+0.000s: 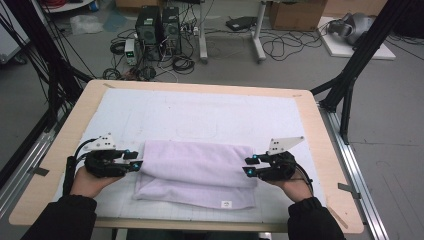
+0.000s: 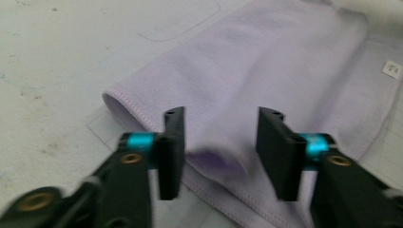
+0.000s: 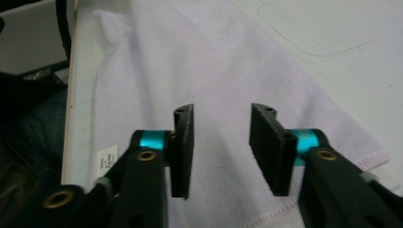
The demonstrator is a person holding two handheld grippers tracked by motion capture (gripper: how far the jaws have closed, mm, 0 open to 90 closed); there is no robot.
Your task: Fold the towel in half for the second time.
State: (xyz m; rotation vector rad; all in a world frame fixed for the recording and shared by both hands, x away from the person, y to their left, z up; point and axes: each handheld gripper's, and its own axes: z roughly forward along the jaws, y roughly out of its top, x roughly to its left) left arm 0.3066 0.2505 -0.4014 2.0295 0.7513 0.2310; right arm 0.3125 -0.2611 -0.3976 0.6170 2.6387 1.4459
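White mat on tabletop [image 1: 320,150], folded lilac towel [image 1: 200,170] between left claw [image 1: 138,165] and right claw [image 1: 248,166], both claws spread, towel edge between their jaws, unpinched.

High overhead view; two close gripper views, towel [image 1: 197,172] shared.

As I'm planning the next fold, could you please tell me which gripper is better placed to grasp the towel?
Probably left: the left gripper is open around the lavender towel's edge.
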